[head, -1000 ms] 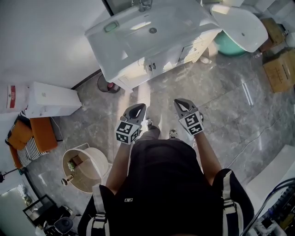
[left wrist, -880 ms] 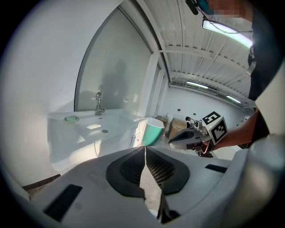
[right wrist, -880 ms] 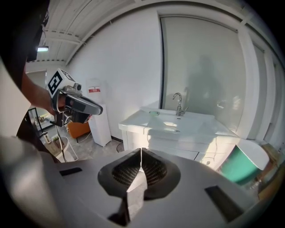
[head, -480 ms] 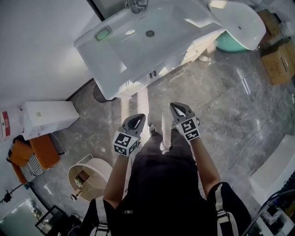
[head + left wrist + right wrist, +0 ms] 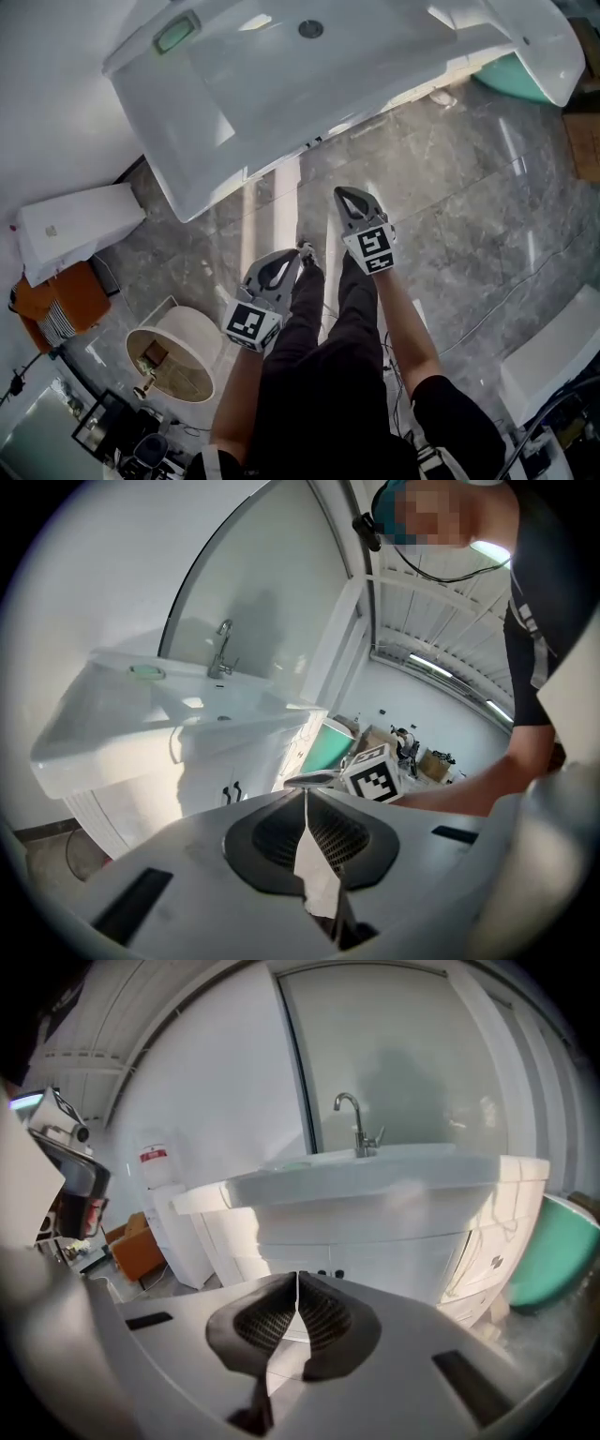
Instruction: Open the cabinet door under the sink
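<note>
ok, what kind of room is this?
Probably a bathroom, perhaps a mock-up in a larger hall: a white ceramic sink with a curved chrome tap, a white vanity cabinet beneath it, a grey marble-look tiled floor.

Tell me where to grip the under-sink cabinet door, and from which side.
Take a small dark handle at the doors' centre seam, from the front: it alone sticks out of the flat door. The right gripper is shut; open it first.

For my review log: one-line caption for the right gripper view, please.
Shut right claw aimed at the closed cabinet doors under the sink.
</note>
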`<state>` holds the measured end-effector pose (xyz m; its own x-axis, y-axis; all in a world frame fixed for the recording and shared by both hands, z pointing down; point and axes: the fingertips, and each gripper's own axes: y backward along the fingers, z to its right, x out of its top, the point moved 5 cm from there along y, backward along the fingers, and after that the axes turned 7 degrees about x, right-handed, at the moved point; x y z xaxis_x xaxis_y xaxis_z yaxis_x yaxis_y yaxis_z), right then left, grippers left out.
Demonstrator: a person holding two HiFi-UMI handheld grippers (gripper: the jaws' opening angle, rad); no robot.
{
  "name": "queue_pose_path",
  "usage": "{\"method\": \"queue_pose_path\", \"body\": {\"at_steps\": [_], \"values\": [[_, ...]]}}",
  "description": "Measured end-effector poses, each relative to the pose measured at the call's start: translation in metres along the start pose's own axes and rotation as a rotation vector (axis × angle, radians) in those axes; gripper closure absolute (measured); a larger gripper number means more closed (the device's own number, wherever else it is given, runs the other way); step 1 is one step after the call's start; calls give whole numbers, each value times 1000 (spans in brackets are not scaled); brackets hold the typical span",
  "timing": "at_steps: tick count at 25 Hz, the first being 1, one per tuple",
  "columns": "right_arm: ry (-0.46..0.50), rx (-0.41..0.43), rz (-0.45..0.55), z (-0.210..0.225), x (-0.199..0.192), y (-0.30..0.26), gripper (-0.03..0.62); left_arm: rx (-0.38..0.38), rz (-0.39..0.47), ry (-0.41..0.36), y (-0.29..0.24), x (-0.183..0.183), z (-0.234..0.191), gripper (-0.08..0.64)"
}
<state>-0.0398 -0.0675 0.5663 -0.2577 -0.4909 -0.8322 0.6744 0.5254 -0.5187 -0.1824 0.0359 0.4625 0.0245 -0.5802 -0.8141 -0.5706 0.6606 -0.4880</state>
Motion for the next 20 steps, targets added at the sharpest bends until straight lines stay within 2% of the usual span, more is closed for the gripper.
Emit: {"method": "queue_pose_path", "body": {"at_steps": [7,13,16,19,20], "values": [[-80,-79,23,56,-44,-92,478,-1,-30,31,-54,-35,-21,543],[-88,-237,-1,91,-64,-144,471,0,-61,56,-74,-60,-40,543],[-95,-242,17,93,-63,-157,472,-1,-74,58,-73,-72,-47,543],[-106,-236,36,87,-64,-156,505,-5,-85,62,-68,-80,-48,543],[-107,-237,36,86,-65,-155,486,-9,-87,62,-67,-82,-48,543]]}}
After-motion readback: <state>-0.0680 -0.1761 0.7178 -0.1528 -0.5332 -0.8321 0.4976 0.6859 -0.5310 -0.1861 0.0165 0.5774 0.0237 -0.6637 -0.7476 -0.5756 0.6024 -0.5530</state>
